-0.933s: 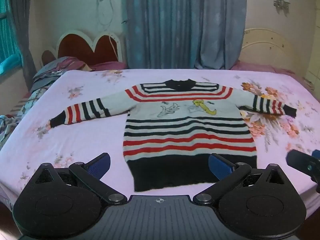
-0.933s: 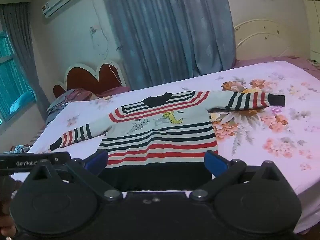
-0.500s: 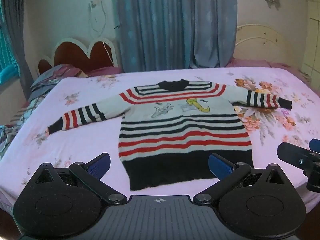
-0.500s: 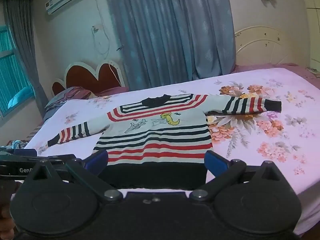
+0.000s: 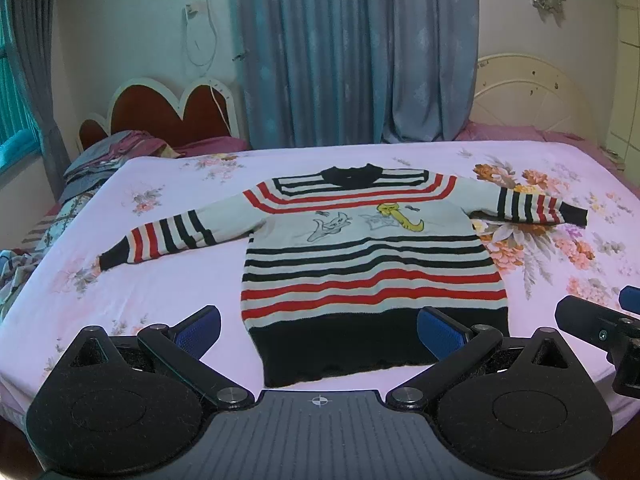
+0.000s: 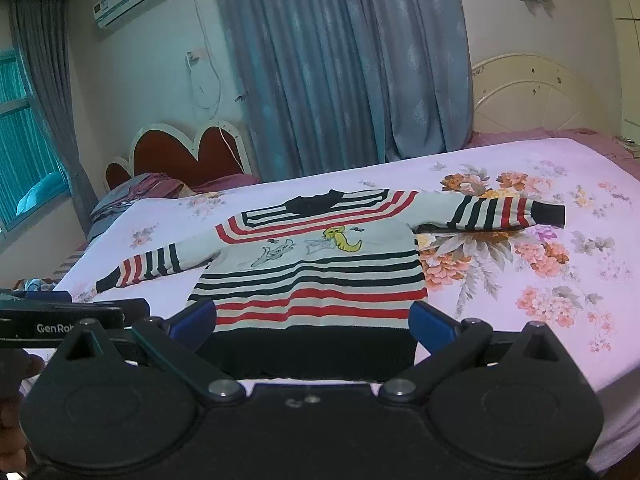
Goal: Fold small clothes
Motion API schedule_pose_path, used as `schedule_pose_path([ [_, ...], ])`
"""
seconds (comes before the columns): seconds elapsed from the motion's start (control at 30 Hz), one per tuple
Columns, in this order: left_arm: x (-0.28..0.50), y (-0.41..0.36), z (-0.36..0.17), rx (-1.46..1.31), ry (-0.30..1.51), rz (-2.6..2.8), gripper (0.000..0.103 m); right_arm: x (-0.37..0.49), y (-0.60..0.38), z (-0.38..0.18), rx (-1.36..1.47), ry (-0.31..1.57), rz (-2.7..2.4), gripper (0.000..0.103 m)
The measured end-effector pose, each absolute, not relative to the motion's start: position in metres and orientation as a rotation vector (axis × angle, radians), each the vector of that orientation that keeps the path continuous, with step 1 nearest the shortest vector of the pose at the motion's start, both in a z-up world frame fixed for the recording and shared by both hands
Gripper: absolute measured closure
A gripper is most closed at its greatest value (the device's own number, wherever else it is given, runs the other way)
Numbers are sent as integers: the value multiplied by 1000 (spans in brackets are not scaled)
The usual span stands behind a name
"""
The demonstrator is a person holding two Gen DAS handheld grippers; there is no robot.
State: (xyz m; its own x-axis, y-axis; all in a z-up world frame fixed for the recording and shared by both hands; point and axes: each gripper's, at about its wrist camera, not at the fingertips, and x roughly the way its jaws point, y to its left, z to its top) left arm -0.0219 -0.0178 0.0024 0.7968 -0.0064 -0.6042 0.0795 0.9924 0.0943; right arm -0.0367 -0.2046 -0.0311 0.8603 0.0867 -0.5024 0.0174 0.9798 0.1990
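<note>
Striped sweater (image 5: 360,264) lies flat; both grippers' jaws gape empty, left gripper (image 6: 60,320) lettered "GenRob".

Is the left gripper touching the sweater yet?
Apart. Left wrist view: left gripper open, sweater hem lying flat and undisturbed between its blue fingertips.

Bare bedsheet (image 5: 168,288) surrounds the sweater (image 5: 368,272) everywhere.

I see a bed (image 5: 168,280) w/ pink floral sheet; striped sweater (image 5: 368,264) lies flat on it, sleeves spread, bedding pile (image 5: 100,168) at far-left corner.
</note>
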Motion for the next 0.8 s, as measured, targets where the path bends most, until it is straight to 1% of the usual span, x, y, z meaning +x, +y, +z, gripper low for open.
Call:
schedule_pose_path([
  [0.8,-16,-18,0,115,658,-44,0,-34,-205,-32,197,535,36,1],
])
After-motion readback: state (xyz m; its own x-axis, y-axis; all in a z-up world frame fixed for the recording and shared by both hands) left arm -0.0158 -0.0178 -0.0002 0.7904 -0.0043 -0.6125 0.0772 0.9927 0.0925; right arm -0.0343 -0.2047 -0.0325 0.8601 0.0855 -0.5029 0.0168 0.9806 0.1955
